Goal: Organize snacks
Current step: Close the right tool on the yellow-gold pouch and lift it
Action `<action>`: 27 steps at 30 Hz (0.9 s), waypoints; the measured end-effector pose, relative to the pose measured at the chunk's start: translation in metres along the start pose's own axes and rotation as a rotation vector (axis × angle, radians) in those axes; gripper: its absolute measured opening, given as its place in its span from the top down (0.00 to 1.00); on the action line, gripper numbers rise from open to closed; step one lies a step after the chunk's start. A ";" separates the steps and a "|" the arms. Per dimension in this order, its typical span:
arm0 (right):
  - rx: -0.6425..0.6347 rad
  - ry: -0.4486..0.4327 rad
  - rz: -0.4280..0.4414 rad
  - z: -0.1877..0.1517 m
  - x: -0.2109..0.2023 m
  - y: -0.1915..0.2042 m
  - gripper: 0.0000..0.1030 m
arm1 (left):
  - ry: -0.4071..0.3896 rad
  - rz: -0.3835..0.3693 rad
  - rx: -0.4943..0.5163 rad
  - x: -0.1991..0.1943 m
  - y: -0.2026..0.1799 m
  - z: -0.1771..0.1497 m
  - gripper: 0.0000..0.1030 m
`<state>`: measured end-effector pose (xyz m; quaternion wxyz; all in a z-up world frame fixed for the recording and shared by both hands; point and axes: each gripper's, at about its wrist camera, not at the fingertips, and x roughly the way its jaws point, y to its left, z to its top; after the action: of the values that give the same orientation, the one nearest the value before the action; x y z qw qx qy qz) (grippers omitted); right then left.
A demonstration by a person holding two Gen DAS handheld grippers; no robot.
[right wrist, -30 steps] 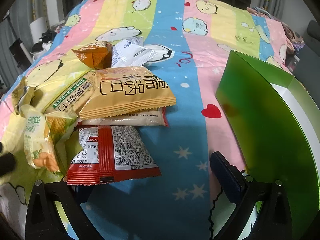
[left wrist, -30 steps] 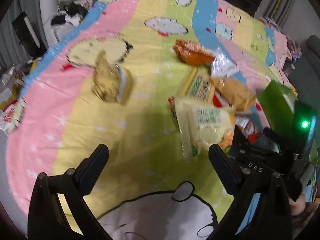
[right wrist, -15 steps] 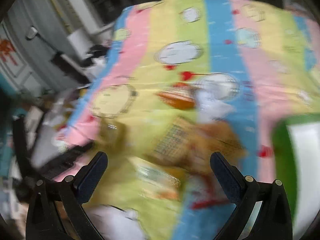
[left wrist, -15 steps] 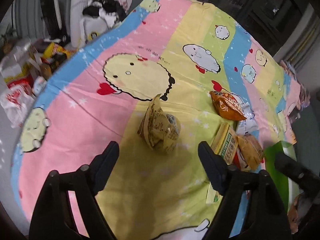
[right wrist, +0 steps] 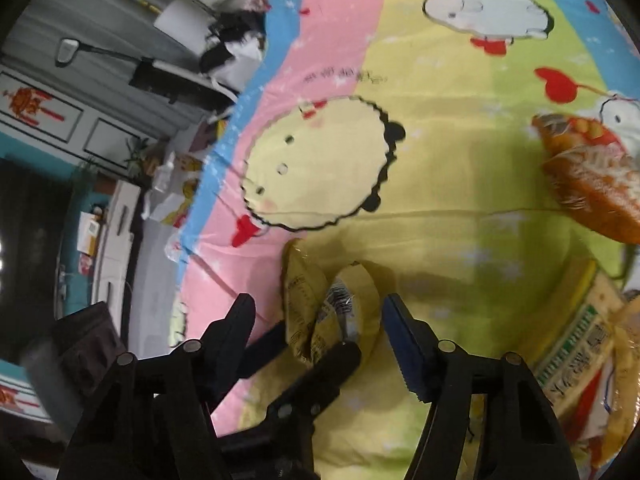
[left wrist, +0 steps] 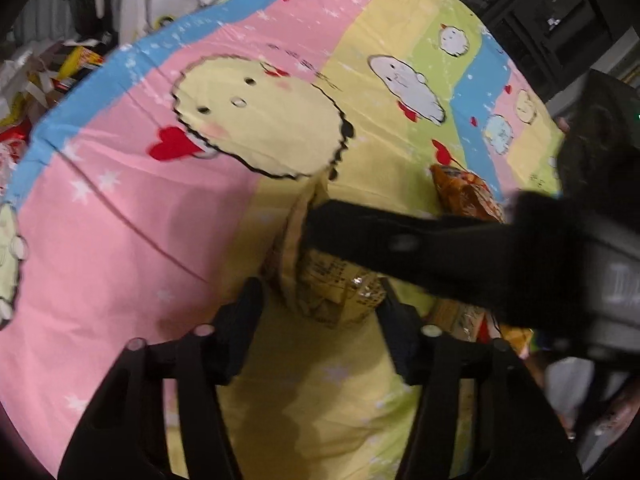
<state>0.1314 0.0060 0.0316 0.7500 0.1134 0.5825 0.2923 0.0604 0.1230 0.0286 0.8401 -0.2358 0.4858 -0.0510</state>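
Crinkly yellow snack bag (right wrist: pixel 328 312), likely light and slippery, suits a mid-body pinch between both wide-open hand-held grippers (left wrist: pixel 320 312) (right wrist: pixel 318 312).

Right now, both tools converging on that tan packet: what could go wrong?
1. Collision: the right tool and left tool are both open around the same tan snack packet, fingers crossing.
2. The packet stands crumpled on the soft bedsheet; a pinch may slip or crush it.
3. The right tool's finger blocks the left camera's view.

I see a striped cartoon bedsheet (left wrist: pixel 120 216) covering the bed. Past its far left edge sit a white cabinet (right wrist: pixel 116 232) and cluttered bags (left wrist: pixel 36 80).
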 end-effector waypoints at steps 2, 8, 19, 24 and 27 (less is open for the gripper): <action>0.011 0.014 -0.018 0.000 0.005 -0.007 0.43 | 0.002 -0.011 0.000 0.002 0.000 -0.003 0.54; 0.022 0.008 0.041 -0.006 0.003 -0.015 0.57 | -0.024 0.021 0.082 -0.005 -0.011 -0.009 0.60; 0.018 -0.191 0.037 -0.051 -0.086 -0.013 0.58 | -0.102 -0.063 0.232 -0.056 -0.074 -0.037 0.60; 0.036 -0.262 0.008 -0.079 -0.121 -0.023 0.58 | -0.103 -0.097 0.285 -0.066 -0.103 -0.059 0.60; 0.056 -0.293 -0.021 -0.094 -0.136 -0.033 0.58 | -0.084 -0.128 0.311 -0.066 -0.121 -0.070 0.60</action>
<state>0.0325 -0.1139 0.0970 0.8265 0.1699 0.4758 0.2484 -0.0158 0.0123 0.1055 0.8810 -0.1355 0.4205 -0.1690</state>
